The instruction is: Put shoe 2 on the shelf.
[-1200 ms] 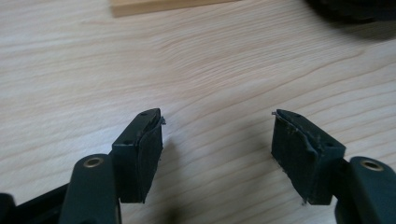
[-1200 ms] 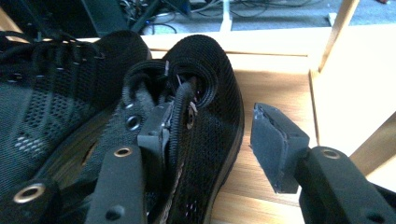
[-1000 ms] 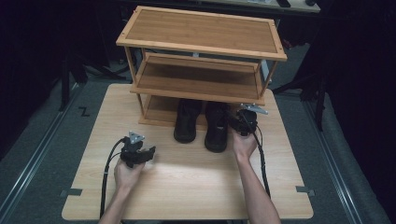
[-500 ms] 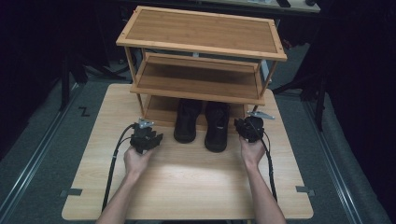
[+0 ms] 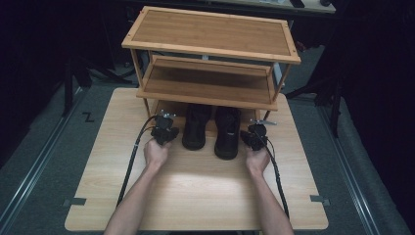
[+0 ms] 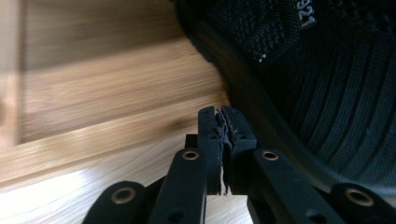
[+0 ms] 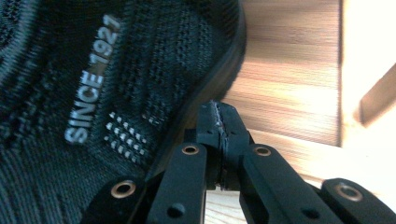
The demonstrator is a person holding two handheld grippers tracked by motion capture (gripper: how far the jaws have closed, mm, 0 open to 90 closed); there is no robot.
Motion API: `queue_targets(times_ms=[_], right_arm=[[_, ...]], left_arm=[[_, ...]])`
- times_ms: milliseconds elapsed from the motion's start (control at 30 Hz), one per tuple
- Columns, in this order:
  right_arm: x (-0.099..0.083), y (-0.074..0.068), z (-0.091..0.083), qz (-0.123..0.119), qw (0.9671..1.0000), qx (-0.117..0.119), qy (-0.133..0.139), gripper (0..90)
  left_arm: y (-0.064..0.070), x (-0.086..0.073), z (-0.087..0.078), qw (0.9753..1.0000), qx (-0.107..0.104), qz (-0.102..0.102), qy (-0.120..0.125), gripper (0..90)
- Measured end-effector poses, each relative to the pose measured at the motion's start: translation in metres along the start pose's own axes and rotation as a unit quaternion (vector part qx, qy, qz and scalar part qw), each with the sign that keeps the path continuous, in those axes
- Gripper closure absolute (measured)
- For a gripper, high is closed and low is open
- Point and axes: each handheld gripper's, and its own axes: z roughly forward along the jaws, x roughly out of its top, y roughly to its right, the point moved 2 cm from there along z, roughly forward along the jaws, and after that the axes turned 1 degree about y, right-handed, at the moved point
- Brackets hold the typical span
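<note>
Beside the black shoes [image 5: 211,129], left tool [image 6: 223,122] and right tool [image 7: 219,117] are both pinched closed, gripping nothing.

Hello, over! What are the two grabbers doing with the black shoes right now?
Left gripper shut, beside left shoe. Right gripper shut, beside right shoe. Shoes side by side, toes under rack. Rack legs close by.

Both the left gripper [image 5: 164,131] and right gripper [image 5: 254,137] have closed in beside the shoes [image 5: 213,129], seemingly touching.
</note>
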Motion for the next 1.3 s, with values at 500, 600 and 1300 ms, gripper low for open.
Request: queue_targets(times_ms=[500, 600, 1300], right_arm=[[0.007, -0.011, 0.014, 0.011, 0.9999, -0.008, -0.002, 89.9], [0.010, -0.017, 0.018, 0.012, 0.9998, -0.010, -0.008, 89.9], [0.016, -0.016, 0.007, -0.005, 0.9999, -0.005, 0.009, 73.0]], left_arm=[[0.003, -0.001, 0.019, 0.9994, -0.028, -0.007, -0.019, 90.0], [0.005, -0.001, 0.019, 0.9992, -0.033, -0.004, -0.022, 90.0], [0.010, -0.002, 0.005, 0.9997, -0.020, 0.010, -0.005, 72.1]])
